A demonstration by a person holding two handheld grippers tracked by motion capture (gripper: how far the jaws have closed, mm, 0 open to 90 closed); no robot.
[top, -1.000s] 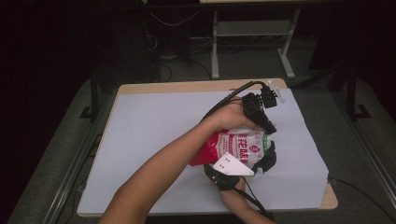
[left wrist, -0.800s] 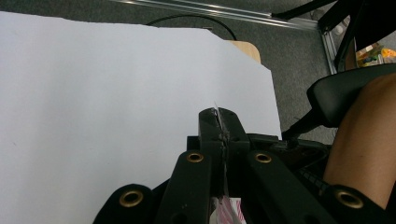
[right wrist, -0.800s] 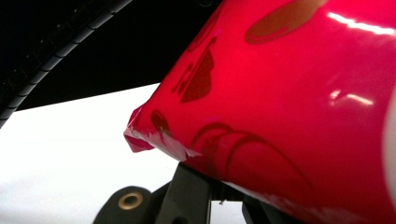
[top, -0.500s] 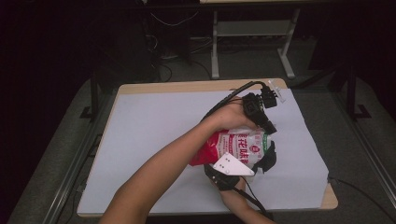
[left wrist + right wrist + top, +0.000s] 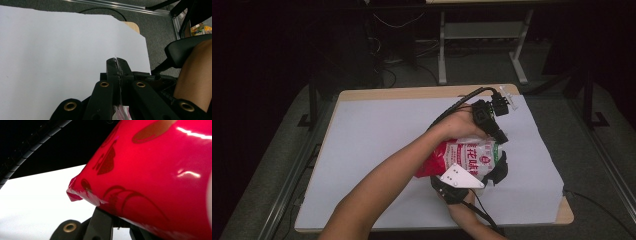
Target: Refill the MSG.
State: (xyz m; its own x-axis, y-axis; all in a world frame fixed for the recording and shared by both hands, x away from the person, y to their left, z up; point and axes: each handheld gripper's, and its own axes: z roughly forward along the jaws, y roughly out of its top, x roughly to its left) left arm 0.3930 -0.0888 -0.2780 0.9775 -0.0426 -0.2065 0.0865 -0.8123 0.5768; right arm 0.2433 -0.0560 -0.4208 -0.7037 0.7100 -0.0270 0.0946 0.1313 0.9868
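Note:
A red and white snack bag is held up over the table's right half, between both grippers. My left gripper comes in over the bag's top, the left forearm reaching across from the lower left. In the left gripper view its jaws are pressed together on a thin clear strip of the bag's edge, with pink wrapper below. My right gripper, topped by a grey plate, sits under the bag's near end. In the right gripper view the glossy red bag looms close, its sealed edge pinched in my right gripper.
A white sheet covers the wooden table. A metal stand and cables lie on the dark floor behind. A black chair and the person's leg are at the table's near side.

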